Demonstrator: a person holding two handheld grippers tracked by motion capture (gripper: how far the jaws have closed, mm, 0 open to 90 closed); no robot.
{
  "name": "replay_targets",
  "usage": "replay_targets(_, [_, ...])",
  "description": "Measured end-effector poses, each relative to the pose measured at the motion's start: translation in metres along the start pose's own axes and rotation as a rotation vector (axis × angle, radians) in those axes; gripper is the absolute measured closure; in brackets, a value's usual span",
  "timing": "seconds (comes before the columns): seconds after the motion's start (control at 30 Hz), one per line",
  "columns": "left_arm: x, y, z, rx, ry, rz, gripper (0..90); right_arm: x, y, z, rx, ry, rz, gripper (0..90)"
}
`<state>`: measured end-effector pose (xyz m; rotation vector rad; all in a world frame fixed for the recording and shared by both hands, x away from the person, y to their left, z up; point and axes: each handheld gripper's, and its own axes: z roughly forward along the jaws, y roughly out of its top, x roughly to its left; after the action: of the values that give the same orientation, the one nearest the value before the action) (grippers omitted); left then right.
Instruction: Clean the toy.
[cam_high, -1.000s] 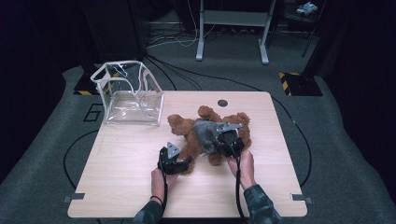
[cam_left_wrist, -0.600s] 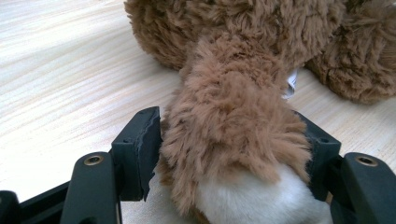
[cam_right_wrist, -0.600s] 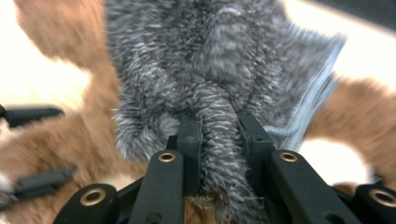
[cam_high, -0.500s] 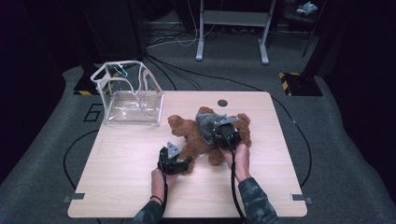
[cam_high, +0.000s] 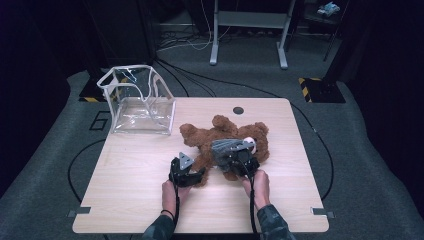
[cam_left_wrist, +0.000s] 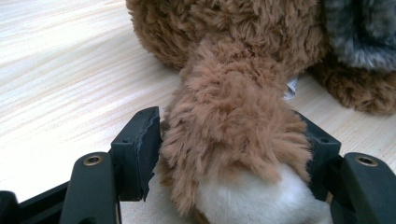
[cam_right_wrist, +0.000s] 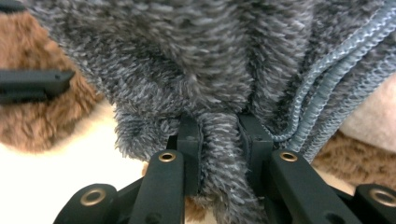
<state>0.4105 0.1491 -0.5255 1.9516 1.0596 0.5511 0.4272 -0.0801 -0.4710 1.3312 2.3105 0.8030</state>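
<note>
My left claw (cam_left_wrist: 231, 154) is pinching a leg (cam_left_wrist: 233, 140) of the brown teddy bear (cam_high: 220, 137); the two black pads press into the fur from either side, and the pale sole of the paw bulges toward me between them. That leg lies low on the tabletop (cam_high: 135, 165), pointing toward my edge of it. My right claw (cam_right_wrist: 219, 140) is pressed nearly together on a fold of the fluffy grey garment (cam_right_wrist: 187, 56) that the bear wears; a tuft of grey pile is squeezed between the pads, and a ribbed blue-grey hem (cam_right_wrist: 336, 84) runs past them on one side.

From above, my left claw (cam_high: 186, 172) sits at the bear's near-left limb and my right claw (cam_high: 240, 160) rests on the grey cloth (cam_high: 227, 147) over the bear's middle, the two claws near each other. My hands (cam_high: 257, 182) come in from the near edge, cables trailing back along my forearms.

The bear lies sprawled flat on the middle of the tabletop, a little right of centre, limbs spread. Well apart from it, at the far left corner, stands a clear plastic bag (cam_high: 140, 102) with white trim, its mouth gaping upward. A small dark round hole (cam_high: 238, 110) marks the tabletop near the far edge, beyond the bear.
</note>
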Motion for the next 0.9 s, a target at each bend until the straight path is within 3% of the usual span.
replay_targets(0.1, [0.000,0.000,0.000,0.004,-0.001,0.001,34.8,-0.002,0.000,-0.003,0.041,-0.002,-0.003,74.5])
replay_targets(0.23, [0.000,0.000,0.000,0.003,-0.001,0.000,34.8,-0.011,0.006,-0.013,0.036,-0.003,-0.024,74.4])
replay_targets(0.37, [0.000,0.000,0.000,0.004,0.000,0.002,34.8,-0.014,0.025,-0.037,-0.077,0.003,0.002,74.3])
replay_targets(0.47, [0.000,0.000,0.000,0.000,0.002,-0.001,34.7,-0.007,0.043,-0.044,-0.137,-0.018,-0.015,74.1])
replay_targets(0.57, [0.000,0.000,0.000,-0.001,0.003,-0.001,34.7,-0.001,0.048,-0.028,-0.087,-0.010,-0.036,74.1])
replay_targets(0.63, [0.000,0.000,0.000,0.000,0.003,-0.002,34.7,0.003,0.041,-0.013,-0.047,-0.013,-0.050,74.2])
replay_targets(0.73, [0.000,0.000,0.001,-0.004,0.005,-0.002,34.7,0.004,0.028,-0.007,-0.028,0.000,-0.041,74.3])
replay_targets(0.9, [0.000,0.000,0.000,0.005,0.002,0.001,34.7,0.001,0.008,-0.003,0.054,-0.005,-0.065,74.3])
